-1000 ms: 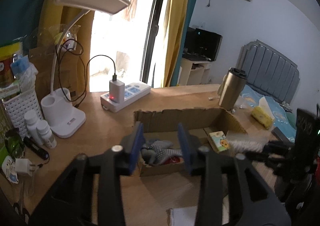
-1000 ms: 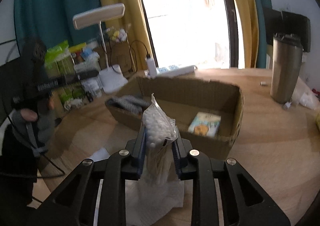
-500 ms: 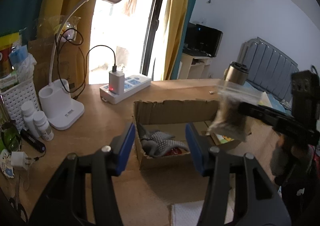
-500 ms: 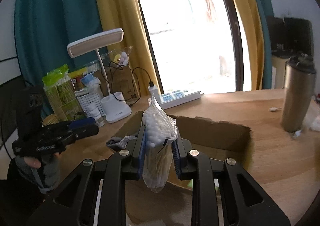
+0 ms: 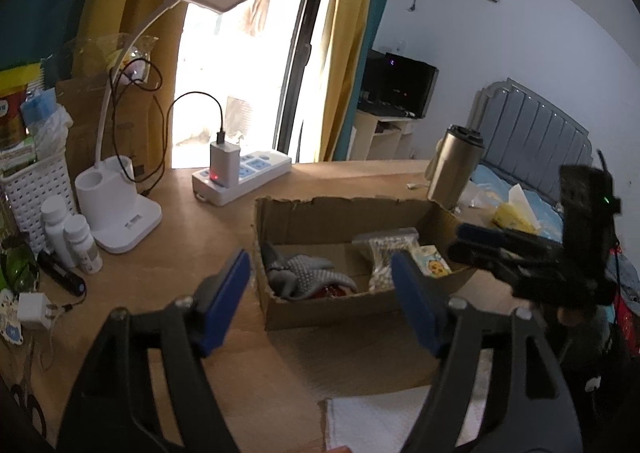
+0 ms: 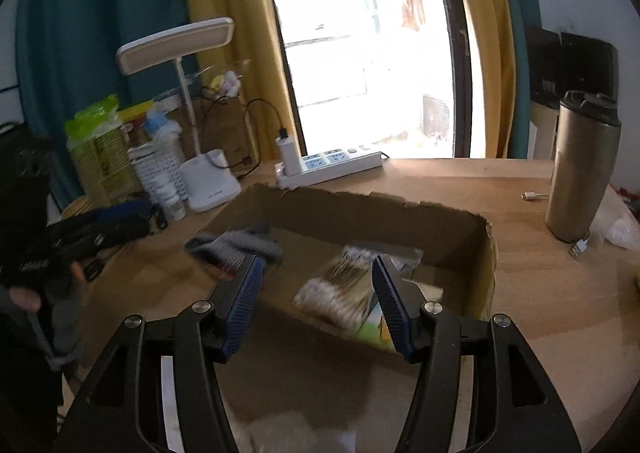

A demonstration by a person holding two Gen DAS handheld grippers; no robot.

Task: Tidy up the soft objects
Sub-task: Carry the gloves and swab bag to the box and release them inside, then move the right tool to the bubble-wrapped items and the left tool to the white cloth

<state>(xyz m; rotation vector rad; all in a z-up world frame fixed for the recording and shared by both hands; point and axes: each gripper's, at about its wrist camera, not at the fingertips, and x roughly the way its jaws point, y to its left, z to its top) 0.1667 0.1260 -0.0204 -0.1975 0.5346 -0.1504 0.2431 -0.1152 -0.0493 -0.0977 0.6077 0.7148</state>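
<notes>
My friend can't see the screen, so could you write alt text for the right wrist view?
The right gripper, its blue jaws opening, hovers over a cardboard box where a clear bag of cotton swabs lies beside a grey glove. A desk lamp, power strip and steel tumbler stand on the wooden table.

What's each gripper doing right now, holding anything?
Left gripper: jaws opening, nothing between them.
Right gripper: jaws opening, holding nothing; the bag of cotton swabs lies in the cardboard box.
</notes>
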